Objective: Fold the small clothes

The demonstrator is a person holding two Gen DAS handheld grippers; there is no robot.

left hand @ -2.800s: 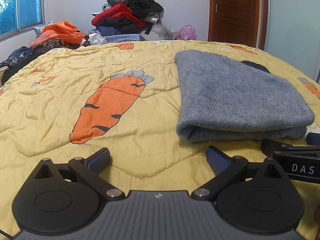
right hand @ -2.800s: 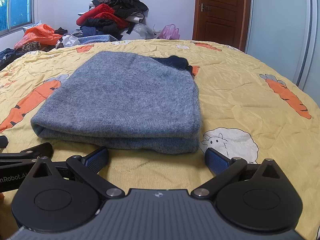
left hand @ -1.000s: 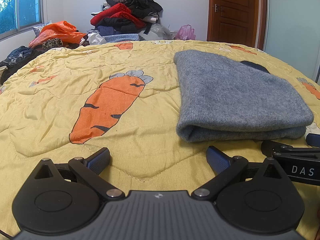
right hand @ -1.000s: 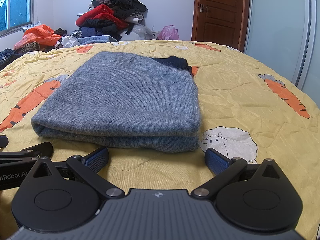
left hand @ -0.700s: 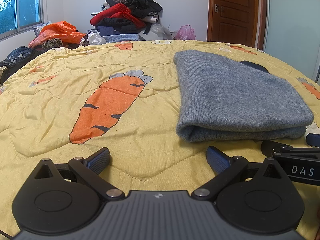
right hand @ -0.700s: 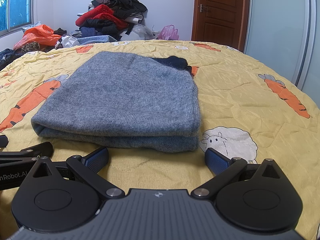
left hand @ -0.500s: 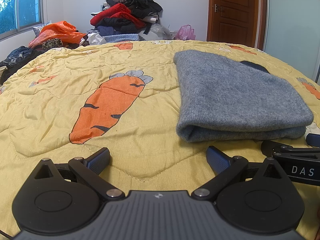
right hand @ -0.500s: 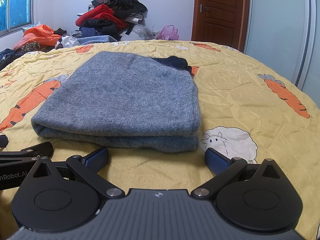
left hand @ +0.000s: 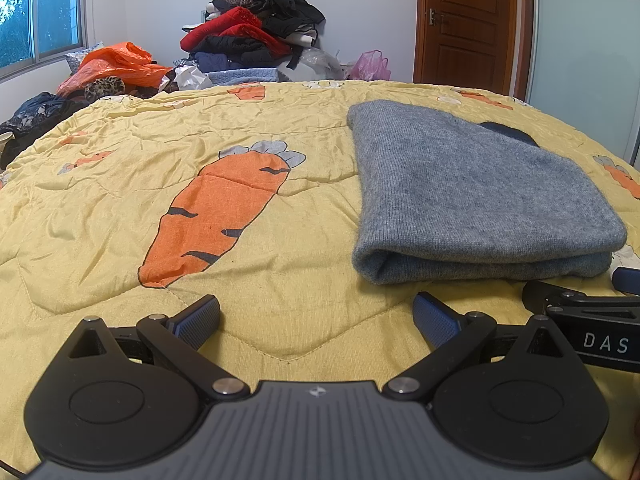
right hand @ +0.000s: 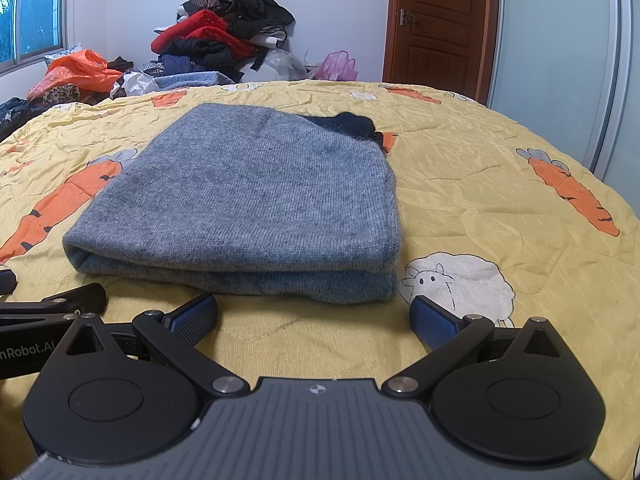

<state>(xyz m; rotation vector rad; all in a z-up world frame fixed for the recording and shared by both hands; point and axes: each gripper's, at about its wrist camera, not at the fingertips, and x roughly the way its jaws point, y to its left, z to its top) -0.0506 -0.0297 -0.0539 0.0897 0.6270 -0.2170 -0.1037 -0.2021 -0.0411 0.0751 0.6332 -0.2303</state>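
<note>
I see the grey sweater [right hand: 248,196] folded on the bed [right hand: 480,200]. Both my left gripper [left hand: 316,316] and right gripper [right hand: 314,316] have fingers spread, empty.

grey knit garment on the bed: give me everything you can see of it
The grey garment looks like a fine-ribbed knit, heathered grey, folded into a flat, roughly rectangular stack with a rounded fold edge facing the cameras and layers visible at its near left corner. It lies on the yellow quilt, partly covering a carrot print. A dark navy piece pokes out at its far right corner. Both the left gripper and the right gripper sit open just short of it, touching nothing.
</note>
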